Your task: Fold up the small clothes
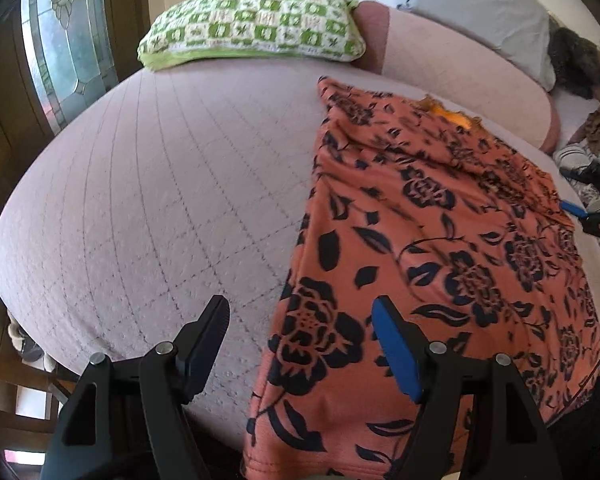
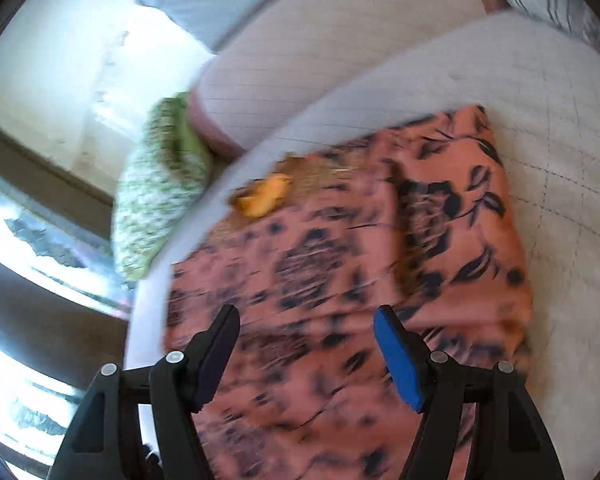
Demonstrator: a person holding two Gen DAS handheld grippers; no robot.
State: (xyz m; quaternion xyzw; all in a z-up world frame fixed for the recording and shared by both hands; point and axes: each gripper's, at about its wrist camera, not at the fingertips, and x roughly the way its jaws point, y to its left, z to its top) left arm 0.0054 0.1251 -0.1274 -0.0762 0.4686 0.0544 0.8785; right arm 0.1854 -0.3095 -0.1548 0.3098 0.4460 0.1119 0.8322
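One quilted bed point(image 1: 148, 184) fills most of the left wrist view; the orange flowered garment point(image 1: 440, 248) lies flat on it at right, a green checked pillow point(image 1: 252, 24) at the top. Both left tongs point(image 1: 300, 344) and right tongs point(image 2: 306, 354) are wide open, holding nothing.

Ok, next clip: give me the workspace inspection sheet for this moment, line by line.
Surface: quilted pale lilac bed cover.
Job's things: orange floral garment spread flat, hem draped over the near edge; orange tag at its far end.
Clutter: green checked pillow, grey pillow, other items at far right, unclear.
Grippers: left gripper open, empty; right gripper open, empty above garment.
Cables: thin line at right edge, unclear.
Surroundings: leaded glass window, wood frame.
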